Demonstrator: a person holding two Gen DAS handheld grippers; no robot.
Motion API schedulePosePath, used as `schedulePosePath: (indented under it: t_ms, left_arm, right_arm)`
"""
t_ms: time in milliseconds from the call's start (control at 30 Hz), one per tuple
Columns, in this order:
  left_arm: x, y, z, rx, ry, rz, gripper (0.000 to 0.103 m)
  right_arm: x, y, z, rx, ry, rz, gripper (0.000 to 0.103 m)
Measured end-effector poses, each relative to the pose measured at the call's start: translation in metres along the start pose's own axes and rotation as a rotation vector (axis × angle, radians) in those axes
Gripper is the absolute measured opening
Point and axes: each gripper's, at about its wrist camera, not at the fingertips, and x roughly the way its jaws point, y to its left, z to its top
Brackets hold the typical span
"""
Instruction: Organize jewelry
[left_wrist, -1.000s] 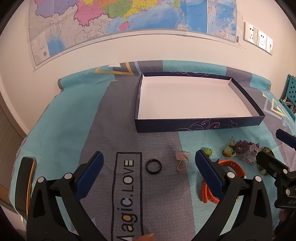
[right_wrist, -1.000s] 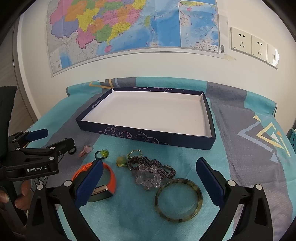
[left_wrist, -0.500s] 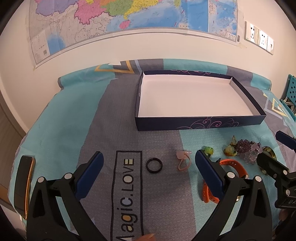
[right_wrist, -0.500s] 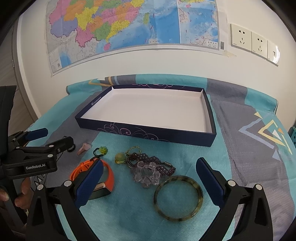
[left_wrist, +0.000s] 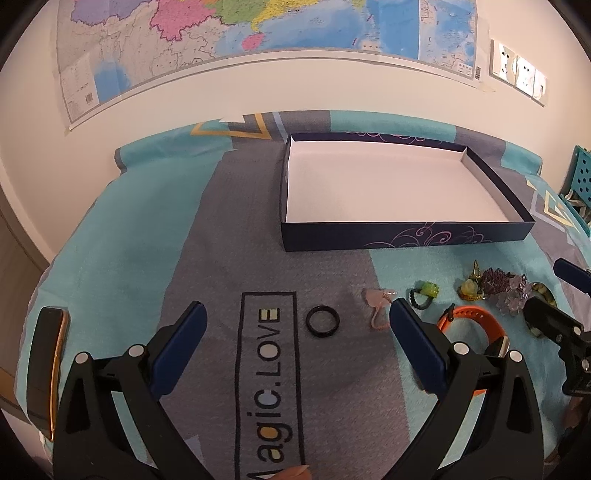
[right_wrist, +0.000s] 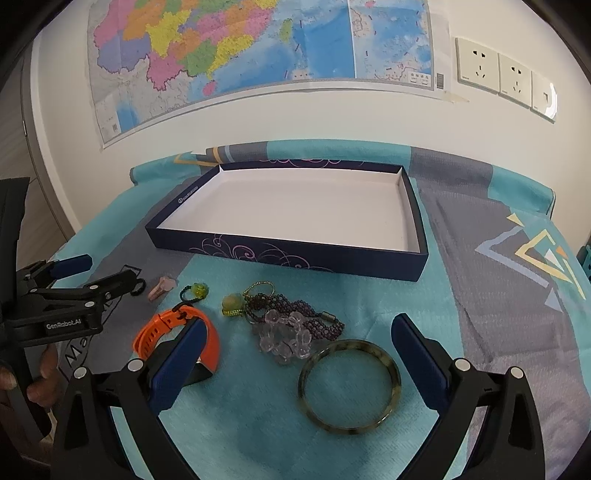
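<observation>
An empty dark blue box (left_wrist: 402, 235) with a white inside stands at the back of the cloth; it also shows in the right wrist view (right_wrist: 295, 254). My left gripper (left_wrist: 295, 325) is open and empty above a black ring (left_wrist: 324, 321), with a pink ring (left_wrist: 377, 303) near its right finger. My right gripper (right_wrist: 297, 345) is open and empty above a clear bead bracelet (right_wrist: 284, 338), a purple bead bracelet (right_wrist: 295, 308) and a green bangle (right_wrist: 349, 386). An orange band (right_wrist: 173, 330) lies by its left finger. A green ring (right_wrist: 195, 291) and a yellow charm (right_wrist: 232, 303) lie beyond.
A teal and grey patterned cloth (left_wrist: 147, 240) covers the table. A phone (left_wrist: 46, 369) lies at the left edge. A wall with a map (right_wrist: 258, 55) and sockets (right_wrist: 506, 79) stands behind. A teal crate (left_wrist: 576, 177) is at the far right.
Both grippers have drifted slightly; the box and jewelry sit a little lower in the right wrist view. Nothing was gripped or moved.
</observation>
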Motion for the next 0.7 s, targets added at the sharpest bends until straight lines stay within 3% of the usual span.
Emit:
schedulePosePath:
  t_ms: [700]
  left_arm:
    - [-0.009,-0.011,-0.011,0.073,0.008,-0.117,0.098]
  right_arm:
    - [-0.010,-0.026,-0.005,0.014,0.011,-0.043,0.097]
